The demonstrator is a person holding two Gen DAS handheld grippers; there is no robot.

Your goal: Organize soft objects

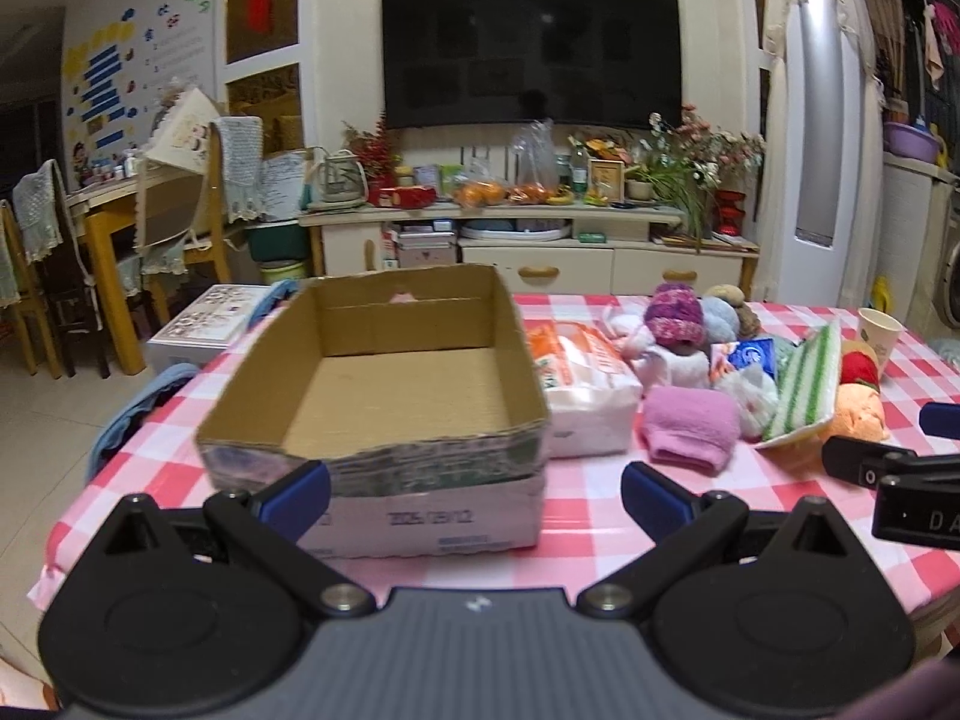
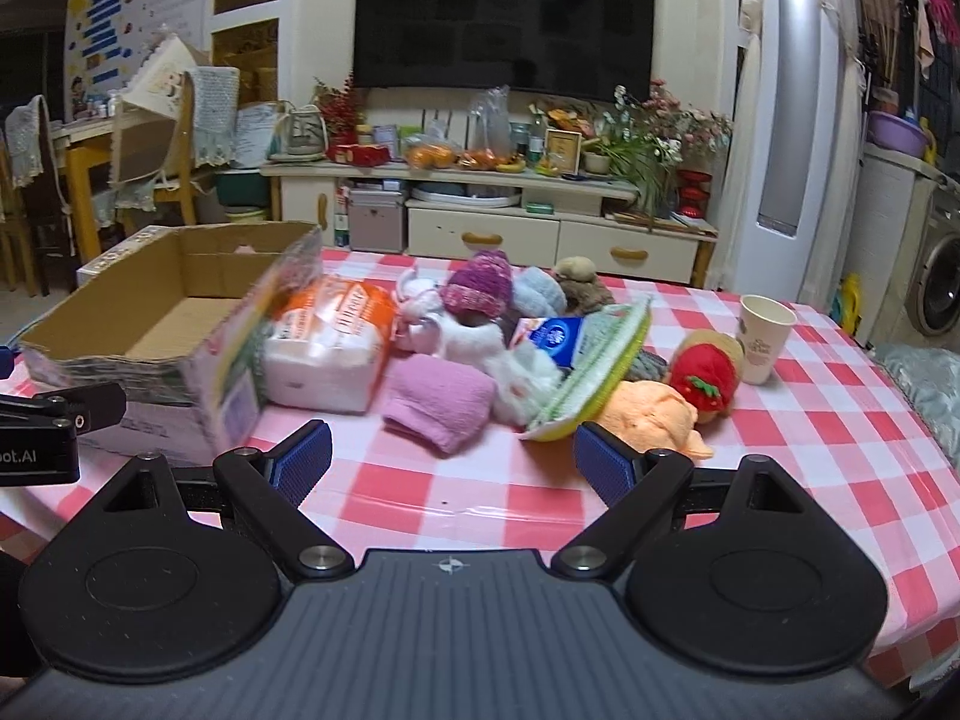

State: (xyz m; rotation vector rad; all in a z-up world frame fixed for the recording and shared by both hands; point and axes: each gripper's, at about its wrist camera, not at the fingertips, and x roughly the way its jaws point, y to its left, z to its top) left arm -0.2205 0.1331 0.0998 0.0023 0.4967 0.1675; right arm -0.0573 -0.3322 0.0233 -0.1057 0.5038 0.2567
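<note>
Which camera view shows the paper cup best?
The right wrist view shows the paper cup best: it stands whole and upright on the checked tablecloth, apart from the soft toys. In the left wrist view the paper cup is smaller, near the right edge, and partly hidden by a red toy.

Cardboard box (image 1: 384, 390): raw brown corrugated inside, matt; outside printed, rim ragged. Desk cover (image 2: 810, 420): glossy plastic sheet, pink-and-white check, shows glare streaks. Tissue pack (image 1: 585, 384): shiny thin plastic wrap, wrinkled. Pink towel (image 2: 441, 399): soft fuzzy cloth, matt. Knitted hat (image 2: 480, 283): chunky purple yarn, rough. Sponge cloth (image 1: 807, 384): striped green-white, fibrous. Orange plush (image 2: 657, 414): fleecy. Cup (image 2: 762, 339): matt paper. Left gripper (image 1: 477, 495) and right gripper (image 2: 453, 462): matt black plastic arms, metal pivot pins, blue ribbed pads (image 2: 303, 459).
</note>
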